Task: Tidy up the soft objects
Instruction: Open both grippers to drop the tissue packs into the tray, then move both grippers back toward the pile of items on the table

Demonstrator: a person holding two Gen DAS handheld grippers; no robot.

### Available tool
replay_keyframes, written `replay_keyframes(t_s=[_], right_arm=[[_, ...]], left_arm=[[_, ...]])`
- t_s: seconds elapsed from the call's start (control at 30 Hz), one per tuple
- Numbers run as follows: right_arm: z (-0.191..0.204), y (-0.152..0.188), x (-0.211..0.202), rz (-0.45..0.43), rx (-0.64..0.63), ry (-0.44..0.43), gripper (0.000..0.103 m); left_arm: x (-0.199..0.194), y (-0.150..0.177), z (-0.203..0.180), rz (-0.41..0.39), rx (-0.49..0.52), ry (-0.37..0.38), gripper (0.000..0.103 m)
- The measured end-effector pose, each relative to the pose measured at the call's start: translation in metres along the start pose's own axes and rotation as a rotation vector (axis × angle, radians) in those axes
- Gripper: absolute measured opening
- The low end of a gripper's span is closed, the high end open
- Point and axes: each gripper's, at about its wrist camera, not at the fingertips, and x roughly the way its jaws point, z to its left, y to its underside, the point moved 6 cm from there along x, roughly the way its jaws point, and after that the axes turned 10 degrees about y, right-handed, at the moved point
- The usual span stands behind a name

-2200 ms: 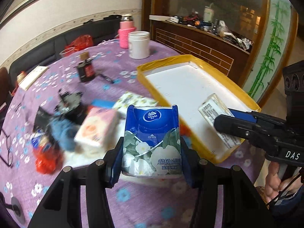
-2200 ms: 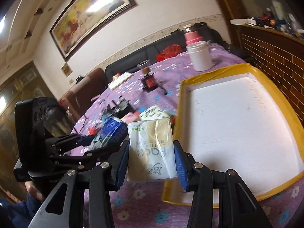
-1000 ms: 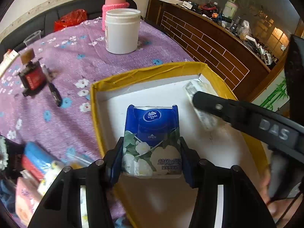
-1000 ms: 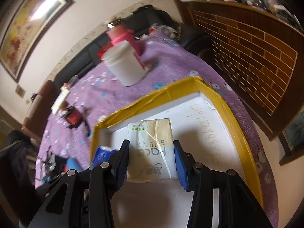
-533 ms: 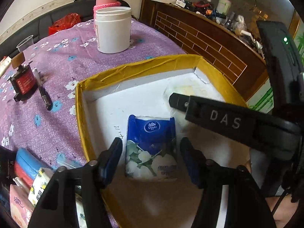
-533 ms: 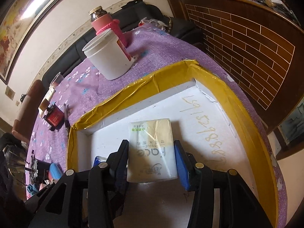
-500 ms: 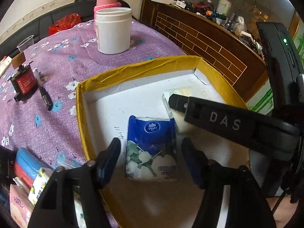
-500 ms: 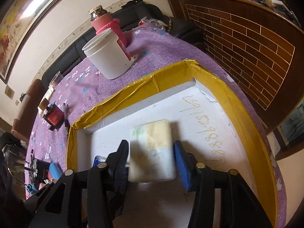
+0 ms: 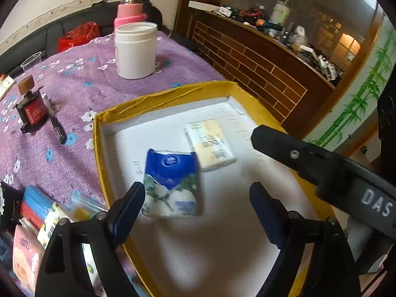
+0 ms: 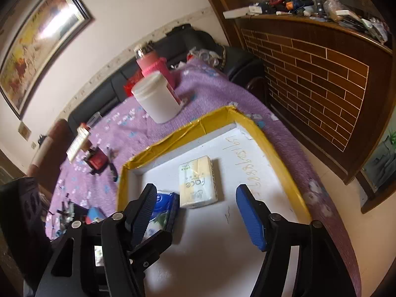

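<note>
The blue tissue pack [image 9: 172, 182] lies flat on the white floor of the yellow-rimmed tray [image 9: 158, 96], near its left wall. The pale yellow tissue pack [image 10: 197, 182] lies just beside it, toward the tray's far right corner; whether the two packs touch is unclear. The left tool [image 9: 195, 212] has just been opening and its jaws now stand wide, nothing gripped, the blue pack by its left finger. The right tool [image 10: 200, 215] has likewise been opening and holds nothing, the yellow pack lying free ahead of it. Beyond the tray, on the purple flowered bench [image 9: 74, 79], stand a white jar [image 9: 136, 50] and a pink bottle [image 9: 130, 10]; more soft packs [image 9: 37, 225] lie at the left.
</note>
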Motion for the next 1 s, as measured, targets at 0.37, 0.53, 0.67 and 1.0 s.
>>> replay_keyframes(t_s=[0.37, 0.53, 0.67, 1.0], right_arm=[[-0.012, 0.026, -0.046, -0.045, 0.058, -0.072, 0.074], [-0.008, 0.047, -0.055, -0.037, 0.078, -0.11, 0.074], [0.011, 0.065, -0.058, -0.023, 0.05, -0.132, 0.074], [0.082, 0.109, -0.055, 0.009, -0.097, -0.213, 0.074]], left_arm=[[-0.036, 0.021, -0.018, -0.009, 0.033, 0.015, 0.085], [-0.056, 0.039, -0.019, -0.018, 0.039, 0.036, 0.086], [-0.077, 0.059, -0.011, -0.032, 0.041, 0.044, 0.086], [-0.132, 0.115, 0.037, -0.098, 0.001, 0.024, 0.086]])
